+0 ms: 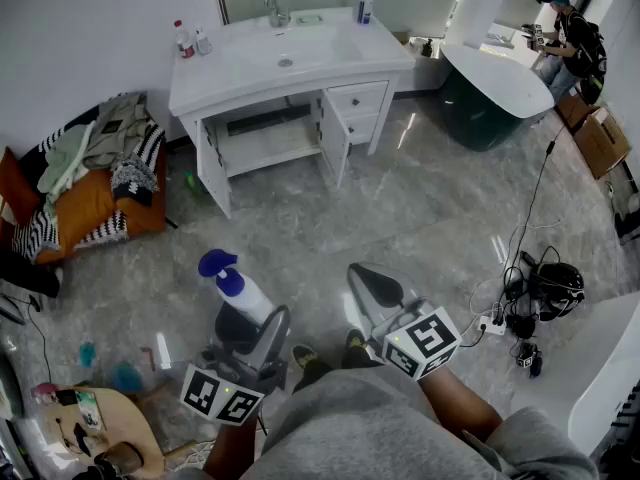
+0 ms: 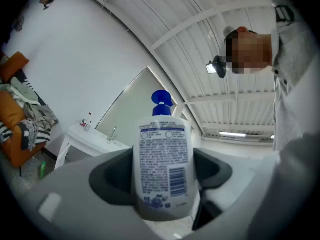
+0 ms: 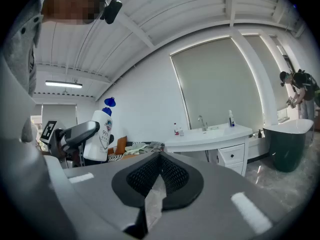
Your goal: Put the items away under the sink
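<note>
My left gripper (image 1: 252, 316) is shut on a white bottle with a blue pump cap (image 1: 240, 288), held low over the floor near my body. In the left gripper view the bottle (image 2: 162, 164) stands upright between the jaws, its label facing the camera. My right gripper (image 1: 372, 280) is beside it, shut with nothing held; its dark pads (image 3: 159, 171) meet at the tip. The white sink cabinet (image 1: 290, 63) stands across the room with both doors swung open on the shelf under the basin (image 1: 265, 138). The held bottle (image 3: 99, 134) also shows in the right gripper view.
Small bottles (image 1: 187, 38) and a tall bottle (image 1: 365, 3) stand on the counter. A green bottle (image 1: 190, 180) lies by the left door. Clothes on an orange cushion (image 1: 90, 183) sit left, a dark bathtub (image 1: 490, 93) right, and cables (image 1: 535, 293) on the floor. A person (image 1: 565, 38) stands far right.
</note>
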